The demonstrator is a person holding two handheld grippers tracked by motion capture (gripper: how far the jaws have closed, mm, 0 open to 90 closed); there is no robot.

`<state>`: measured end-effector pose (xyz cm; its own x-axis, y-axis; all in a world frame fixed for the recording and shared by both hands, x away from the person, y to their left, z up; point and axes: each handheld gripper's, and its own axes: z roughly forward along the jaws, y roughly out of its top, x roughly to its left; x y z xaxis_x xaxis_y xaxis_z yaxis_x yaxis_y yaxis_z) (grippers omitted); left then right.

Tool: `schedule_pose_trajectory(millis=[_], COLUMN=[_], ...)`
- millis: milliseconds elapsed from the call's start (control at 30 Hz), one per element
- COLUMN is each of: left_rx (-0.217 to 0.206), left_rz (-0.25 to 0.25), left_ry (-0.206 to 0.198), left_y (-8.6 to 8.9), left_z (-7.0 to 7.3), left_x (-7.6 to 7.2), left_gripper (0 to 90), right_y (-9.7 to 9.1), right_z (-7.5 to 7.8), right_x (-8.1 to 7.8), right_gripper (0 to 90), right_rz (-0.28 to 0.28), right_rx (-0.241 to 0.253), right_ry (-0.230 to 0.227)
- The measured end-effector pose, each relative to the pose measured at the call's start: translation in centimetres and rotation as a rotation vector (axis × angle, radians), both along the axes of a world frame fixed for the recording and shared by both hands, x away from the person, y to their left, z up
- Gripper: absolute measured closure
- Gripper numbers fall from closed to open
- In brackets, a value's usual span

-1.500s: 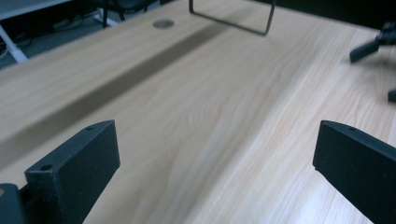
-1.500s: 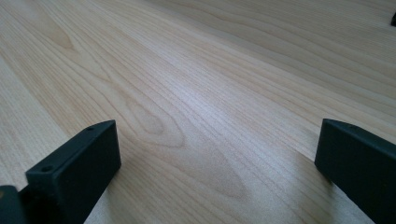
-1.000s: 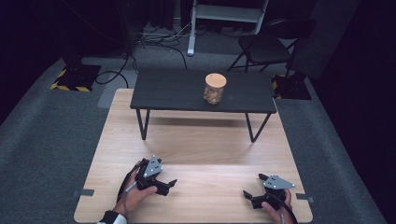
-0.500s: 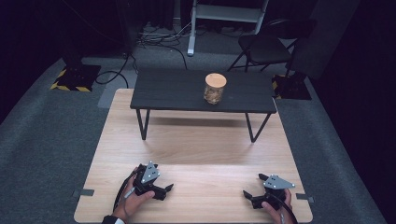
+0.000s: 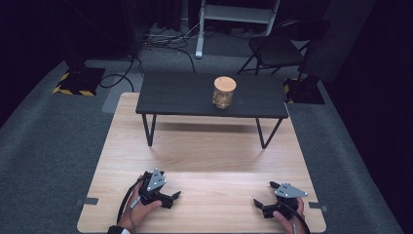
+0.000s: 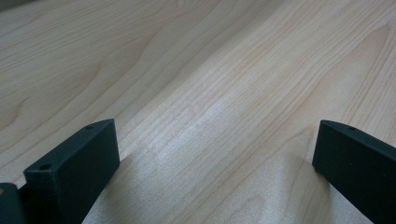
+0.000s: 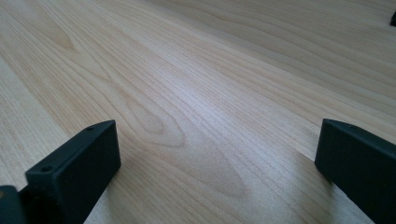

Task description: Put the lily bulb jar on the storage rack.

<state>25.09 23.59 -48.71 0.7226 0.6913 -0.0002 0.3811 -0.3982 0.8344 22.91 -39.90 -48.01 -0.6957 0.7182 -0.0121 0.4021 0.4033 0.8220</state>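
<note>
Both grippers sit low on the wooden table [image 5: 204, 156], close to its near edge. The left gripper [image 5: 174, 196] and the right gripper [image 5: 260, 201] each have their jaws spread wide with nothing between them, bare wood lying open from one to the other. The jar [image 5: 224, 92] (cork-lidded) stands well apart on the small dark table [image 5: 185, 95] at the far side. Since a second ago, the left gripper has slid slightly nearer the edge.
</note>
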Motion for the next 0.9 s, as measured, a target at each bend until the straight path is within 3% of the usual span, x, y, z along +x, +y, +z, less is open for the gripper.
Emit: schedule_pose_trajectory(millis=[900], left_rx=[-0.012], left_rz=[0.000], left_ry=[0.004], left_y=[0.19], left_z=[-0.09], left_x=[0.09], left_gripper=[0.5], right_y=[0.01], right_z=[0.00], right_x=[0.00], right_gripper=[0.0], right_rz=[0.000], right_rx=[0.000], right_ry=[0.000])
